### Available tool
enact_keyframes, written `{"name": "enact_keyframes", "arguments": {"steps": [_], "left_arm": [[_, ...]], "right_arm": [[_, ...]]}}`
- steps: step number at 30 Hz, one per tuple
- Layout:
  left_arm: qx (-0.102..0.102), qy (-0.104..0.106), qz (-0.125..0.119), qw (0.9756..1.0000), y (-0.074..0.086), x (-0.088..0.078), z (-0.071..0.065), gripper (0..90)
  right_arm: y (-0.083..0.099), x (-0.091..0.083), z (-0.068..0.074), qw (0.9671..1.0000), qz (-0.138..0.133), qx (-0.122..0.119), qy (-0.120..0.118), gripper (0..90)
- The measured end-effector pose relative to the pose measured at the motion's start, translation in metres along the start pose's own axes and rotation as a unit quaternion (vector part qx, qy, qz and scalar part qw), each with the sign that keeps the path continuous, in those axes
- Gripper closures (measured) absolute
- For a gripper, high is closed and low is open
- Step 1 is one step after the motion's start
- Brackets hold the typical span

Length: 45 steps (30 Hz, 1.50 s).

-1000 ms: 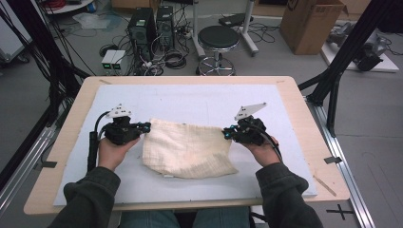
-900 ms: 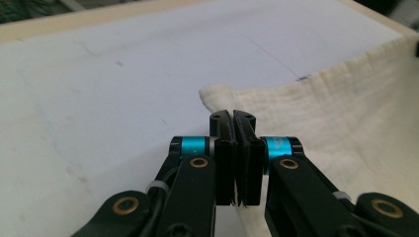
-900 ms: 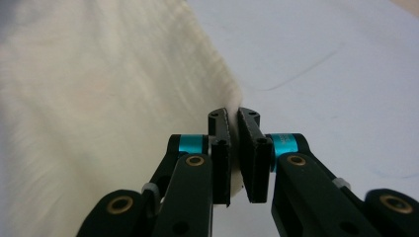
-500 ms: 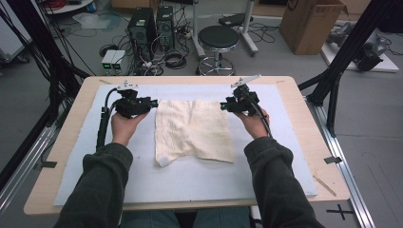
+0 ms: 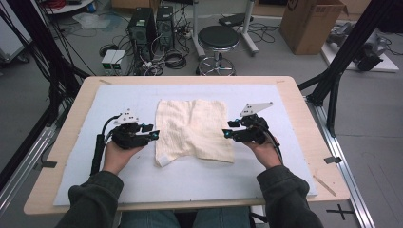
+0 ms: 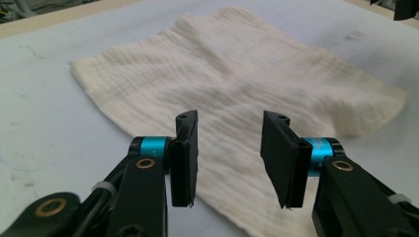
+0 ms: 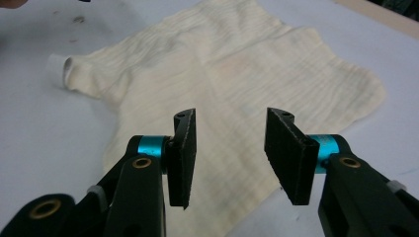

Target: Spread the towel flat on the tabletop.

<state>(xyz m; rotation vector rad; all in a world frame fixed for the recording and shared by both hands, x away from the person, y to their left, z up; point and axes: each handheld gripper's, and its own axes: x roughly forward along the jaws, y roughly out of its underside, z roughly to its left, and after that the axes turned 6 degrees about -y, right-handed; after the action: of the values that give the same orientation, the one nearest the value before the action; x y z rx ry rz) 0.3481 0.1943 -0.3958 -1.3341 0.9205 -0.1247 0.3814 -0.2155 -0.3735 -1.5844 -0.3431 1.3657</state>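
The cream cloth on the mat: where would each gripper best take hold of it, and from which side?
The cloth lies flat, so its thin edges are the parts to pinch. The left gripper, open, sits at the near-left edge and could slide in from the left; the right gripper, also open, could come in from the right at the near-right edge. Likely low and level, one jaw slipping under the edge.

Both grippers now pulled back toward person: left gripper (image 5: 153, 135) & right gripper (image 5: 227, 134) flank cream crinkled cloth (image 5: 195, 129), jaws apart.
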Motion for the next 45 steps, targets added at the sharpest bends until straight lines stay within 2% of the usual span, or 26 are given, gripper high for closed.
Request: {"name": "enact_keyframes", "arguments": {"steps": [2,5,7,10,11,13,16,22,27,29,31,33,36,41,44,45], "left_arm": [[0.005,0.004,-0.003,1.0000,0.005,-0.005,-0.005,57.7],[0.007,0.012,0.005,0.9999,0.014,-0.009,-0.011,57.0],[0.017,0.010,0.012,0.9997,0.021,-0.011,-0.016,54.4],[0.019,0.013,0.028,0.9993,0.029,-0.011,-0.021,49.7],[0.027,0.015,0.032,0.9990,0.030,-0.011,-0.023,48.8],[0.030,0.025,0.030,0.9988,0.033,-0.009,-0.026,48.5],[0.045,0.036,0.049,0.9971,0.037,-0.005,-0.030,48.6],[0.054,0.062,0.066,0.9944,0.042,-0.001,-0.034,53.5],[0.070,0.072,0.096,0.9903,0.046,0.007,-0.036,59.1],[0.070,0.072,0.102,0.9897,0.047,0.009,-0.035,60.4],[0.072,0.068,0.099,0.9902,0.048,0.009,-0.035,64.0],[0.076,0.064,0.099,0.9901,0.048,0.008,-0.035,66.9],[0.082,0.054,0.098,0.9903,0.048,0.009,-0.035,72.9],[0.084,0.049,0.097,0.9905,0.048,0.008,-0.033,81.1],[0.082,0.051,0.095,0.9908,0.049,0.005,-0.031,82.3],[0.081,0.051,0.093,0.9910,0.049,0.003,-0.030,82.4]], "right_arm": [[0.007,-0.002,0.005,1.0000,-0.004,-0.005,-0.005,54.8],[0.018,-0.003,0.011,0.9999,-0.005,0.001,-0.014,54.0],[0.026,-0.002,0.014,0.9998,-0.005,-0.003,-0.017,54.1],[0.039,0.001,0.018,0.9997,0.002,0.002,-0.023,54.5],[0.044,0.003,0.018,0.9997,0.003,0.002,-0.025,54.7],[0.051,0.008,0.020,0.9994,0.012,0.009,-0.031,54.9],[0.058,0.012,0.021,0.9989,0.024,0.006,-0.040,55.4],[0.068,0.017,0.023,0.9977,0.040,0.007,-0.055,55.6],[0.072,0.022,0.022,0.9966,0.055,0.008,-0.060,56.2],[0.072,0.023,0.023,0.9968,0.056,0.005,-0.058,57.3],[0.072,0.023,0.023,0.9969,0.057,0.001,-0.056,58.3],[0.072,0.023,0.024,0.9970,0.057,0.001,-0.052,60.2],[0.071,0.024,0.025,0.9973,0.061,-0.012,-0.040,65.6],[0.071,0.024,0.022,0.9974,0.061,-0.005,-0.038,76.9],[0.070,0.024,0.018,0.9973,0.063,-0.001,-0.038,87.8],[0.070,0.024,0.017,0.9970,0.064,0.001,-0.043,87.9]]}}
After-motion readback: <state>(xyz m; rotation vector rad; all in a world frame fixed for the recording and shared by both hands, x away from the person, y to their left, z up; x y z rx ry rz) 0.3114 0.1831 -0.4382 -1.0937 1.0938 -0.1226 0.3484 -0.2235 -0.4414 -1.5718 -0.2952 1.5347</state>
